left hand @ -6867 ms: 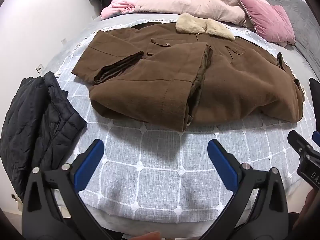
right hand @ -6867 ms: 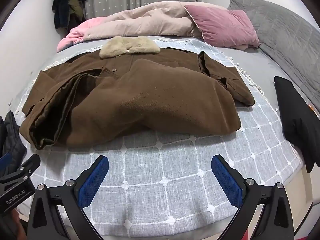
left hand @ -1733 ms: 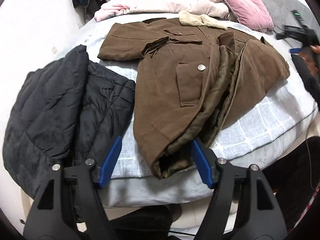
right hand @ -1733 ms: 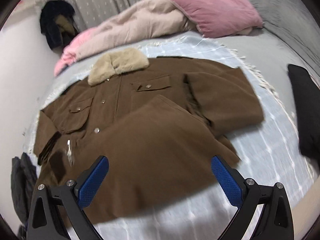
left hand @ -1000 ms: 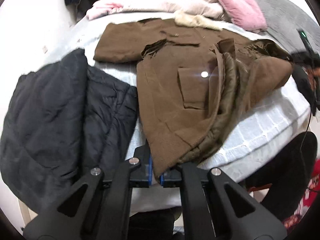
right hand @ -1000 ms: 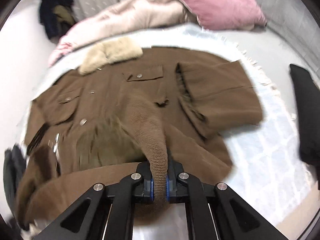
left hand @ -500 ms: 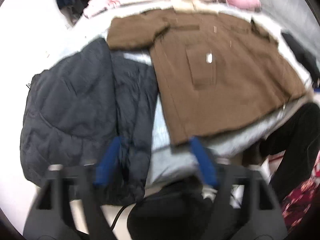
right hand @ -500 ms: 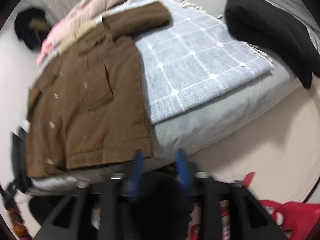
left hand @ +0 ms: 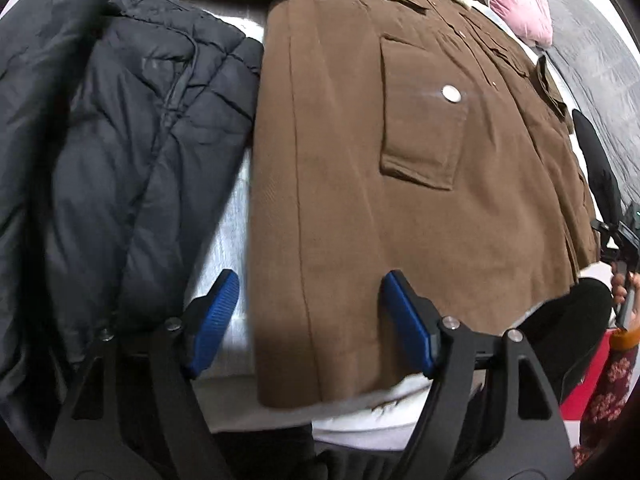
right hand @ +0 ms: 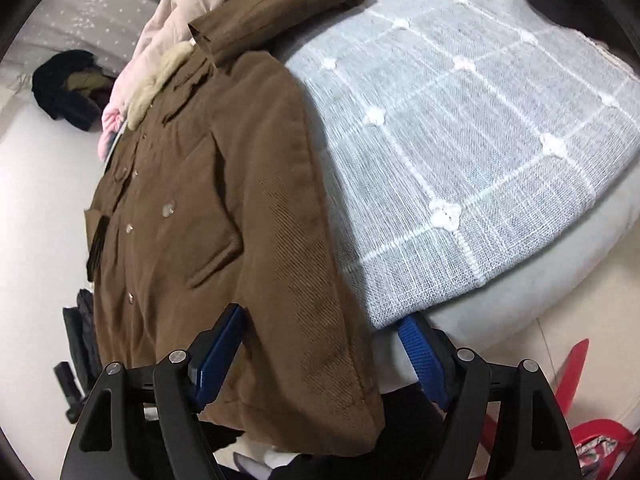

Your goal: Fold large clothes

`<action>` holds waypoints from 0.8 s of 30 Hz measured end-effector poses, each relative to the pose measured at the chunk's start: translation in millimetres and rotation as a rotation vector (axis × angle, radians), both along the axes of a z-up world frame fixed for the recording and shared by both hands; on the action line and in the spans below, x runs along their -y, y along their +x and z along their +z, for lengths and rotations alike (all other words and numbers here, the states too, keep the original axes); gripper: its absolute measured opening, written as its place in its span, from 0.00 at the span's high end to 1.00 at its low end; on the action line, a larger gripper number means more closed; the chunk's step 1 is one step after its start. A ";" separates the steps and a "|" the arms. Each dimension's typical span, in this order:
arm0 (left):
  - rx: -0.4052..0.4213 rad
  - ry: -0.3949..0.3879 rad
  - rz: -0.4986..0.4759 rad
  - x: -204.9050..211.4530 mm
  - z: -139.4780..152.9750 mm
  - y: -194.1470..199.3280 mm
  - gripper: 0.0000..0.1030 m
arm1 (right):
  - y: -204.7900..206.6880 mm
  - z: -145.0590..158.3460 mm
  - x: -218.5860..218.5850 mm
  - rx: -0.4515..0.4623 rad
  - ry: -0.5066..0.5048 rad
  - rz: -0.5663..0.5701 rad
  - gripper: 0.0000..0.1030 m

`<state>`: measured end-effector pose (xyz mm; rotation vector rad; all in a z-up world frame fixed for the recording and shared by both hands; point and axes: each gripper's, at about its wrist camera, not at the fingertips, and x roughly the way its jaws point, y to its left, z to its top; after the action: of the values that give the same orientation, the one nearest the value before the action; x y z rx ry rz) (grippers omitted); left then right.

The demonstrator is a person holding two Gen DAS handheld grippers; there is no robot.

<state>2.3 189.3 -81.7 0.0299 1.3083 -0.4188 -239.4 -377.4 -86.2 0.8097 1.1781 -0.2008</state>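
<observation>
Coat position: we see the brown coat (left hand: 360, 168) spread front-up on the bed (right hand: 480, 128), its hem hanging over the bed edge just ahead of both tools.
Left hand-held gripper (left hand: 310, 320): released; its jaws have just been closing a little from wide, and the hem's left corner lies between the blue pads untouched.
Right hand-held gripper (right hand: 324, 358): released; its jaws have just been opening, and the hem's right corner hangs between the pads with a gap on each side.
Slip risk: we judge the overhanging hem could drag the coat off the bed edge, since nothing pins it now.
Snag risk: the black quilted jacket (left hand: 120, 152) touches the coat's side just left of the left tool; a careless pinch there could catch both garments.
Uneven fold risk: if we grip only the top layer at either corner, the lining may lag and the fold bunch.
Sleeve risk: the sleeve (right hand: 280, 4) far ahead of the right tool lies out across the white-checked cover and could trail when folding.
Containers: none in view; nothing here holds anything.
</observation>
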 end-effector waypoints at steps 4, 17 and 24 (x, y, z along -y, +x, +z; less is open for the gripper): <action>0.002 -0.081 -0.026 9.6 12.3 -5.0 0.87 | 0.1 -2.3 -12.4 -0.003 0.060 0.072 0.82; 0.078 -0.126 -0.129 11.7 81.8 -53.2 0.89 | -13.6 114.4 -4.4 0.164 -0.154 0.072 0.91; 0.056 0.128 -0.164 18.8 36.5 -58.5 0.65 | -5.2 38.8 -6.3 -0.241 -0.309 0.096 0.80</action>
<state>-56.2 170.5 -45.2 0.2556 1.2807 -0.4695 -244.5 -371.1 -47.3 0.4645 1.3680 -0.3995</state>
